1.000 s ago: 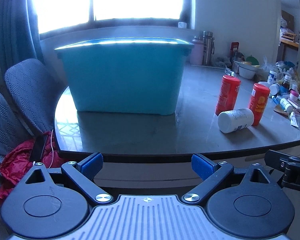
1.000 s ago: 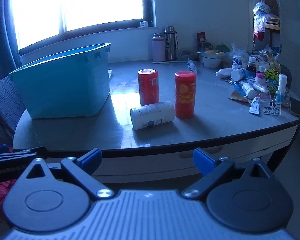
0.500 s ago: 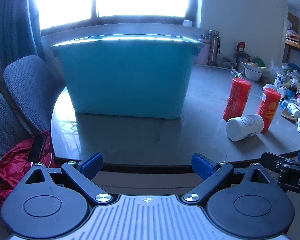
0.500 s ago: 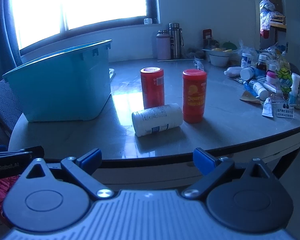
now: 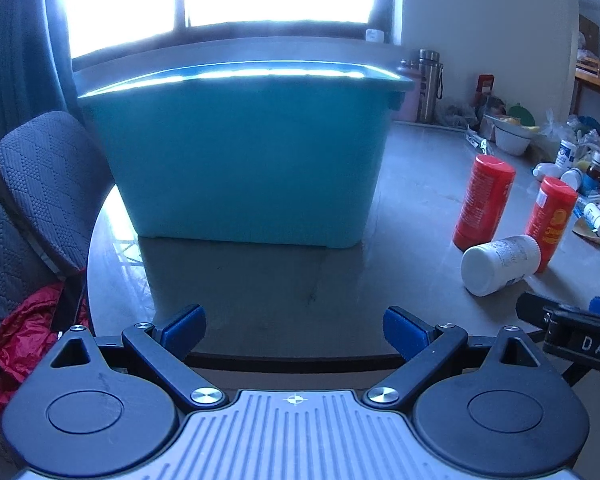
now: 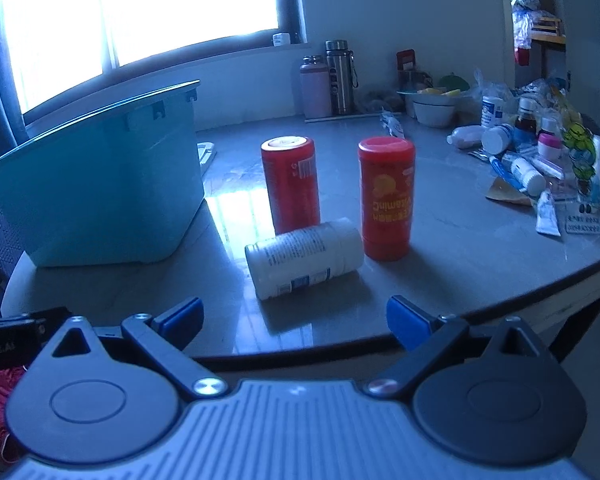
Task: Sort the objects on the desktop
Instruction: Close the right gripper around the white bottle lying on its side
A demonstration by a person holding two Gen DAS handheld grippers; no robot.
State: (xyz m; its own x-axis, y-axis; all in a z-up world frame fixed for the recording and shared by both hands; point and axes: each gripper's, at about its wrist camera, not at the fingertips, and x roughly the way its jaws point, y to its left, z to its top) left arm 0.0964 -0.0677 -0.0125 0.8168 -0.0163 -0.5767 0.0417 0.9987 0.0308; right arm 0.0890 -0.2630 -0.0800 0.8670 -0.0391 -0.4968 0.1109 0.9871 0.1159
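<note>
A big teal bin stands on the left half of the round grey table. To its right stand two red canisters, one plain and one with an orange label. A white bottle lies on its side in front of them. My left gripper is open at the table's near edge, facing the bin. My right gripper is open and empty, just short of the white bottle.
Small bottles, tubes and packets crowd the table's right side. Two flasks and a bowl stand at the back. A grey chair with red cloth is at the left.
Both grippers have moved forward and up toward the table. The bin and the bottles look larger and nearer. Both stay open.
</note>
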